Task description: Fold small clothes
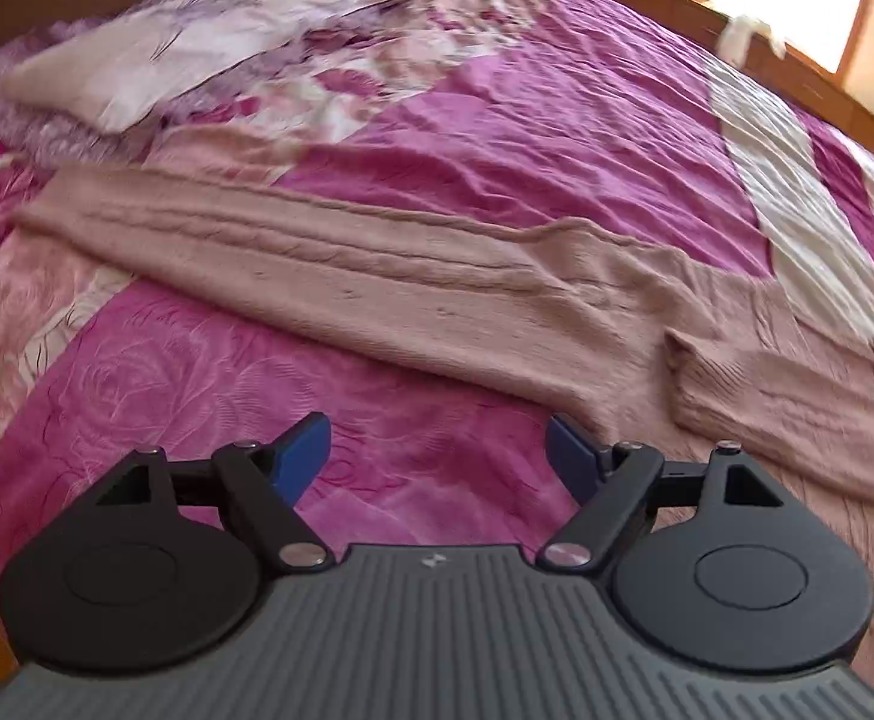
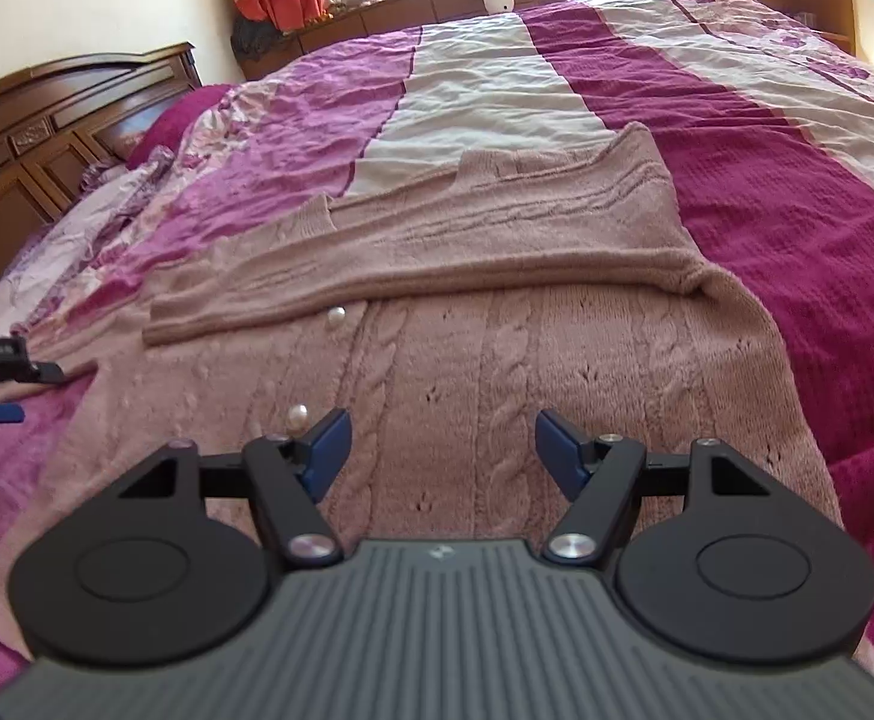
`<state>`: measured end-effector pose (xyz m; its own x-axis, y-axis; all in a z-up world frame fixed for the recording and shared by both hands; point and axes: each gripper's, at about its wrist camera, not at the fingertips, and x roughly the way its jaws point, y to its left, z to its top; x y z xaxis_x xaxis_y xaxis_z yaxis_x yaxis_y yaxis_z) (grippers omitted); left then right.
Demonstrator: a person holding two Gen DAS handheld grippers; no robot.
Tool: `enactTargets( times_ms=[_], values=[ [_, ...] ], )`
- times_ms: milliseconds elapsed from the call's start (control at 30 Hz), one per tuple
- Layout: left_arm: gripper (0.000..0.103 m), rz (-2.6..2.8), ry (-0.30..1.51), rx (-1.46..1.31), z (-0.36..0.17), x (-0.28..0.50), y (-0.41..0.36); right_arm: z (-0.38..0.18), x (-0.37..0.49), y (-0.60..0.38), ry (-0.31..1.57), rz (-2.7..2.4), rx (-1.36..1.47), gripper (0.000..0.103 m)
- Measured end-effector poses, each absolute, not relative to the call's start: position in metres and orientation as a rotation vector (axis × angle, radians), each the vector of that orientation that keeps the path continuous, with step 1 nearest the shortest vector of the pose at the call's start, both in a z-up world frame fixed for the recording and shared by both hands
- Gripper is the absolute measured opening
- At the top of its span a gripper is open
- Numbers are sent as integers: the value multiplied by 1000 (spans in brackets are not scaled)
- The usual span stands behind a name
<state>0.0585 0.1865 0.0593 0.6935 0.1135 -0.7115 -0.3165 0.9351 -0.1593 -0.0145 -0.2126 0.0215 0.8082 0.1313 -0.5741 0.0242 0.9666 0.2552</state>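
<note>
Now both grippers gaping, empty: right gripper (image 2: 439, 450) over pink cardigan (image 2: 496, 360), left gripper (image 1: 437, 456) beside it.

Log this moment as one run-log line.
left tongs open, over bedspread | right tongs open, over sweater | sleeve folded across body | nothing held
</note>
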Motion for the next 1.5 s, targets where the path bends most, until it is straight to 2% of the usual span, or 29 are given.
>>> enactTargets(
  times_ms=[533, 833, 1067, 1100, 1167, 1233, 1300, 1333, 1500],
  values=[
    [84, 318, 720, -486, 38, 89, 249, 5, -7, -211, 647, -6, 272, 71],
    [84, 366, 670, -658, 31, 113, 281, 2, -6, -207, 642, 7, 245, 77],
    [83, 401, 637, -614, 27, 134, 289, 1, -5, -202, 639, 5, 218, 82],
    [81, 415, 633, -595, 27, 135, 288, 1, -4, -201, 640, 5, 215, 82],
    [65, 440, 626, -553, 28, 137, 285, 1, -4, -201, 641, 4, 215, 82],
    [28, 472, 629, -491, 29, 139, 282, 1, -4, -203, 641, 5, 222, 82],
    [14, 463, 625, -498, 29, 136, 286, 2, -4, -204, 642, 7, 227, 82],
    [11, 451, 618, -525, 30, 133, 290, 2, -4, -203, 642, 7, 229, 82],
    [8, 386, 524, -543, 50, 116, 292, 6, -4, -207, 644, -3, 262, 81]
  ],
)
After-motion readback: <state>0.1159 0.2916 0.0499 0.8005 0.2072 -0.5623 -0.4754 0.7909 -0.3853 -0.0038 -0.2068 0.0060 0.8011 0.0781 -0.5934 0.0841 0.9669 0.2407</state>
